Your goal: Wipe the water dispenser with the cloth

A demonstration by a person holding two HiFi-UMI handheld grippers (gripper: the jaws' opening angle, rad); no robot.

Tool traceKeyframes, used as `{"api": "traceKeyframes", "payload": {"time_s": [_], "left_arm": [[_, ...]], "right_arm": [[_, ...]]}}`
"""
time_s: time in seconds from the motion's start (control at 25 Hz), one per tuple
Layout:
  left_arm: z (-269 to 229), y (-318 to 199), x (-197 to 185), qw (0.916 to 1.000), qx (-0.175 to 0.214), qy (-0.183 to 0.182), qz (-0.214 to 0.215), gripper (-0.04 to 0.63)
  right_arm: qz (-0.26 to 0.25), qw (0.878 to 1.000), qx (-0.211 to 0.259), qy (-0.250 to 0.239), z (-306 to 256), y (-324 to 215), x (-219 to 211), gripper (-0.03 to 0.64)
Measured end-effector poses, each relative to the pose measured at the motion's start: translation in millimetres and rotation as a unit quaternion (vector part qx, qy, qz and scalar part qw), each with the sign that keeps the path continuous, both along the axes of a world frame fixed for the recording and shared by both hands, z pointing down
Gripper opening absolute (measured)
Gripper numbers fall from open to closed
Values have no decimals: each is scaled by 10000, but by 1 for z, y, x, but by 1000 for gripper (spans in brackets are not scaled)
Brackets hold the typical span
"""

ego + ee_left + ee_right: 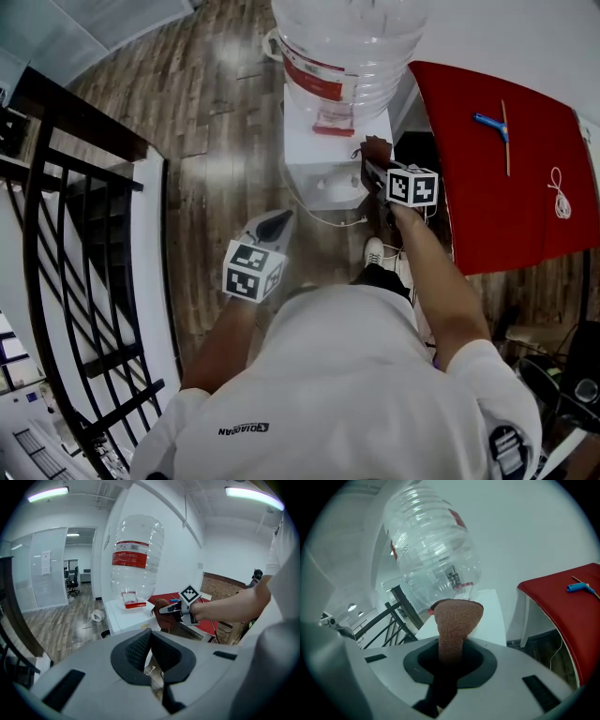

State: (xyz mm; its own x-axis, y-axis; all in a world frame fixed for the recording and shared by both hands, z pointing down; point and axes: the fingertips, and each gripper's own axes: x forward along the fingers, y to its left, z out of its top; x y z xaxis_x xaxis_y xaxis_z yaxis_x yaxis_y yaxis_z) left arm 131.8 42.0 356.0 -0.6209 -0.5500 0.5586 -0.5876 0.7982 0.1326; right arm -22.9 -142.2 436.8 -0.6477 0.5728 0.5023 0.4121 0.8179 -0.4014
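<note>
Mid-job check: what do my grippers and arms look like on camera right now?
The left gripper and right gripper are light grey moulded shells with black textured claw pads. Each carries a white cube with black square markers. The person wears a white short-sleeved shirt with small dark lettering on the back.

Right tool [449,660] clamped on brown cloth [453,625] — clear bottle [431,545] above white dispenser top [487,620], red table [569,613] right

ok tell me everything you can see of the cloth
The cloth is reddish brown with a knitted, waffle-like weave. It is pinched in the right gripper and stands up from the jaws with a rounded, folded top. It is held by the top of the white water dispenser; whether they touch cannot be told.
</note>
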Motion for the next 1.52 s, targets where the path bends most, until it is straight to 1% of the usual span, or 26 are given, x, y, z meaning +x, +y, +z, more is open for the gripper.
{"api": "traceKeyframes", "payload": {"time_s": [0.16,0.32,0.6,0.72,0.84,1.12,1.2,1.36,1.52], "left_arm": [[4,-32,-12,9999,-48,88,-17,-11],[5,-72,-30,9998,-153,110,86,-11],[9,-125,-55,9984,-503,123,246,-11],[10,-145,-61,9973,-654,160,277,-11],[11,-156,-66,9966,-756,195,268,-11],[27,-172,-81,9952,-872,426,87,-11],[31,-179,-85,9946,-901,504,83,-11],[44,-196,-90,9938,-879,653,165,-11],[68,-216,-90,9910,-911,869,457,-11]], "right_arm": [[-24,9999,-158,59,-1,-30,-5,55],[-131,9990,-414,60,-6,-54,-13,55],[-128,9966,-761,298,3,-94,-27,55],[-158,9947,-914,454,6,-102,-31,55],[-256,9930,-1010,548,13,-99,-35,55],[-514,9879,-1038,1027,66,-92,-42,55],[-509,9856,-1082,1195,83,-92,-43,55],[-393,9818,-1163,1449,124,-93,-49,55],[-152,9772,-1197,1747,169,-97,-57,55]]}}
